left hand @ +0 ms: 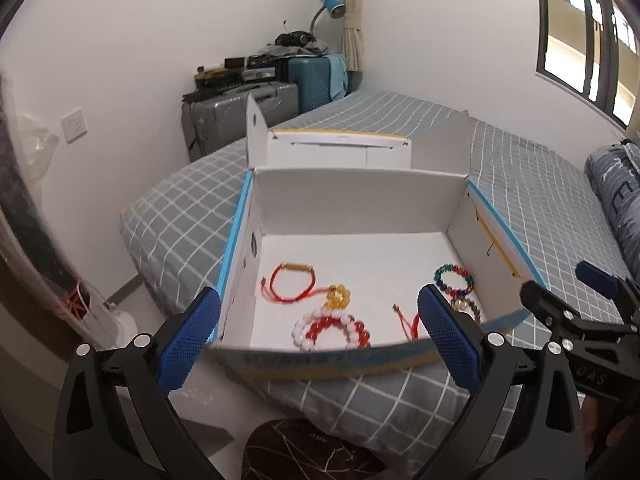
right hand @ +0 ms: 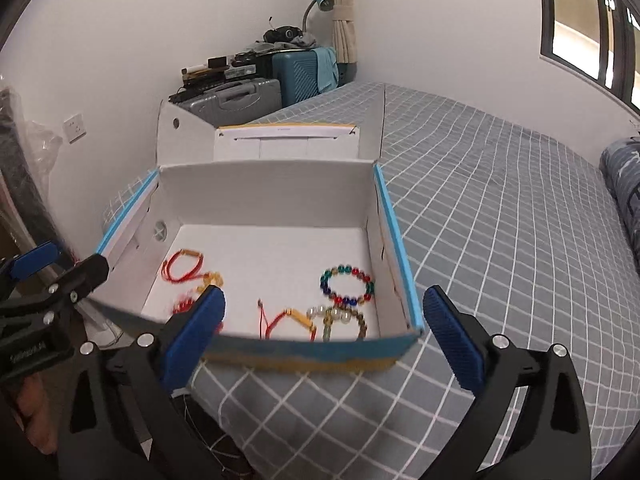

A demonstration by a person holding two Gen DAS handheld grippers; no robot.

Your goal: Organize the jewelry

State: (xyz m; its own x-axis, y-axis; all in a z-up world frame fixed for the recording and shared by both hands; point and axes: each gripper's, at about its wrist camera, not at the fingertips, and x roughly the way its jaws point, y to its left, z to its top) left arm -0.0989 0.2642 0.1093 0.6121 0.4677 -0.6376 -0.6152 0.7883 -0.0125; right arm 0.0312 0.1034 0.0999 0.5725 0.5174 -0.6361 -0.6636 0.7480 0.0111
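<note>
An open white cardboard box [left hand: 352, 204] with blue edges sits on the bed; it also shows in the right wrist view [right hand: 264, 196]. Inside lie a red cord bracelet [left hand: 289, 282], a pink and red bead bracelet [left hand: 330, 330], a yellow bead piece [left hand: 339, 297], a multicolour bead bracelet [left hand: 455, 280] [right hand: 347, 285], a second red cord bracelet [right hand: 286, 320] and a pale bead bracelet [right hand: 340, 316]. My left gripper [left hand: 320, 338] is open and empty just before the box's near wall. My right gripper [right hand: 326, 334] is open and empty at the near wall too.
The bed [right hand: 500, 200] has a grey checked sheet. A dark patterned pillow [left hand: 616, 192] lies at the right. Suitcases [left hand: 240, 108] and clutter stand by the far wall. The box lid [left hand: 340, 148] stands up behind the box.
</note>
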